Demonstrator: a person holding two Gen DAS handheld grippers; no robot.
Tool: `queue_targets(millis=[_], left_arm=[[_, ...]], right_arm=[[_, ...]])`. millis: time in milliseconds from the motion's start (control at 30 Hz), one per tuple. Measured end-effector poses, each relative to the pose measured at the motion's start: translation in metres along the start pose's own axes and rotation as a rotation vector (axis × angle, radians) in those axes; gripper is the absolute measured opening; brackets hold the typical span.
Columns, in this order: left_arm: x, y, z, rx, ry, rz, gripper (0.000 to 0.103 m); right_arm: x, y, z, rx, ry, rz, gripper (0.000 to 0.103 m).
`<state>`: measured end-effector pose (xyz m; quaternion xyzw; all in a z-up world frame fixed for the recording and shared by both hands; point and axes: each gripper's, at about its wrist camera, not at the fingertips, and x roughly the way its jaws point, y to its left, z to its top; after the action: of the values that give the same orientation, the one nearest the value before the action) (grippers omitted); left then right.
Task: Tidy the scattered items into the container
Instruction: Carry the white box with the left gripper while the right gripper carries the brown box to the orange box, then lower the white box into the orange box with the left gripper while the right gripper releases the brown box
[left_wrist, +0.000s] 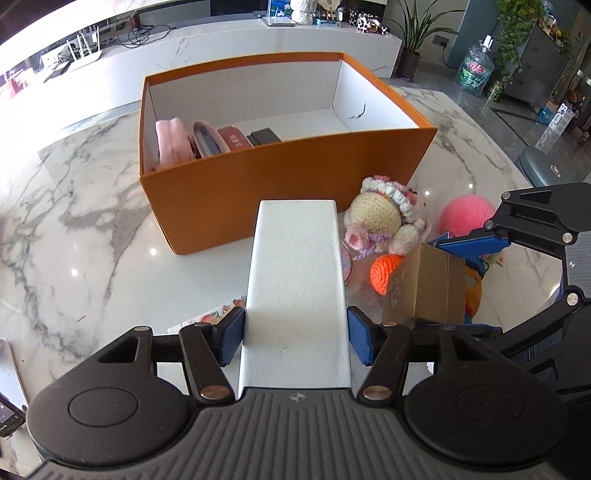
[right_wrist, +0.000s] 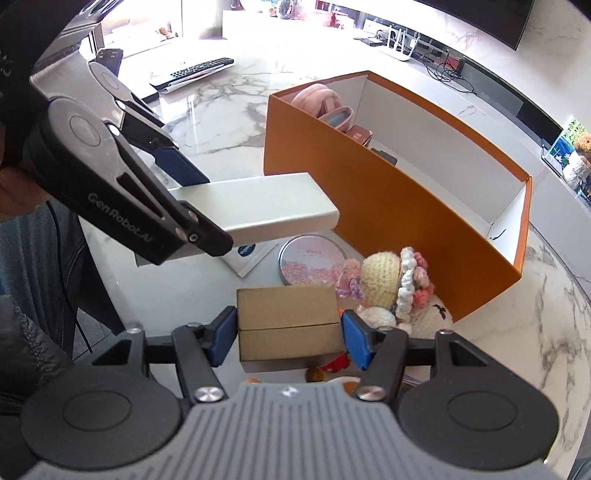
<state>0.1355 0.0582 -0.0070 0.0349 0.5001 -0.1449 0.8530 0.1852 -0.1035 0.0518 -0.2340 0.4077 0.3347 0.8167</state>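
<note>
At the left of the right wrist view, we read "GenRobot.AI" on the left tool's black arm. Our left tool (left_wrist: 295, 332) pinches a long white box (left_wrist: 295, 288), held level above the table (left_wrist: 92, 229) and aimed at the orange container (left_wrist: 280, 184) in the upper centre. At bottom centre of that view, our right tool (right_wrist: 288, 332) pinches a small brown carton (right_wrist: 288, 321). A crocheted doll (right_wrist: 388, 280) lies just beside the container, a round tin (right_wrist: 314, 262) near it.
</note>
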Motion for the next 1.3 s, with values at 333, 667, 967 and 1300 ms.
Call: queue_targets(millis=[333,667,967,1300], left_arm=[[-0.058,-0.005,0.039,0.002,-0.166,-0.052,0.069],[-0.045,-0.009,0.117,0.025,-0.223,-0.031,0.069],[0.008,0.016,0.159,-0.053,-0.187,-0.04,0.069],[0.057,0.025,0.177,-0.062,-0.13,-0.056,0.069]], right_arm=[[-0.053,-0.04,0.024,0.027,-0.102,-0.05,0.063],[-0.065,-0.096,0.07,0.032,-0.186,-0.155,0.063],[0.018,-0.153,0.098,0.193,-0.075,-0.123,0.063],[0.079,-0.178,0.105,0.379,0.069,-0.134,0.015]])
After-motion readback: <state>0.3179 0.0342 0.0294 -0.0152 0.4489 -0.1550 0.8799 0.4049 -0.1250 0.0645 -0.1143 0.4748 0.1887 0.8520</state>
